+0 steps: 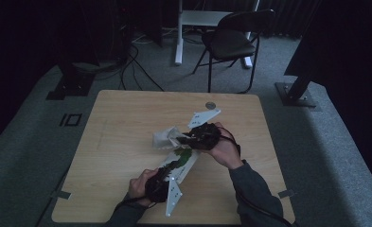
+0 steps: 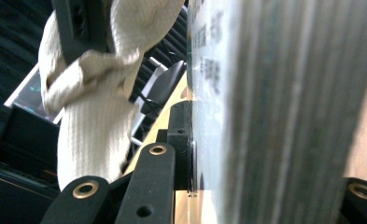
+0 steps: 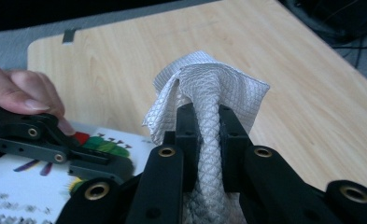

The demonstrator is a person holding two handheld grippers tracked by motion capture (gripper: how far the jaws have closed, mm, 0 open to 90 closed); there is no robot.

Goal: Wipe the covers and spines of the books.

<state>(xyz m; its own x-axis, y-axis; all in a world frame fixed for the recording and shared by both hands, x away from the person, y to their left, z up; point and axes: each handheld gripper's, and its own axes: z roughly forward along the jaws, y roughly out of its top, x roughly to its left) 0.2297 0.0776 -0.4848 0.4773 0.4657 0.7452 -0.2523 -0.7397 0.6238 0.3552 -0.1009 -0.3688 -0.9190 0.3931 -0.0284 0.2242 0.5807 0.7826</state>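
Note:
A picture book (image 1: pixel 187 163) with a green drawing on its cover lies in the middle of the wooden table (image 1: pixel 122 118). My left gripper (image 1: pixel 174 164) comes in from the lower left and is shut on the book's edge. In the left gripper view the book (image 2: pixel 274 102) stands between the jaws of the left gripper (image 2: pixel 265 154). A white waffle-weave cloth (image 1: pixel 164 138) hangs bunched just above the book's far end, with my right gripper (image 1: pixel 182 138) shut on it. In the right gripper view the cloth (image 3: pixel 209 79) is pinched by the right gripper (image 3: pixel 209 119), with the left gripper (image 3: pixel 55 140) and book (image 3: pixel 27 186) at the left.
A small round object (image 1: pixel 210 105) lies near the table's far edge. Beyond the table stand a dark folding chair (image 1: pixel 231 40) and a white desk leg (image 1: pixel 179 33), with cables (image 1: pixel 136 66) on the grey carpet. Bare tabletop (image 3: pixel 288 60) extends past the cloth.

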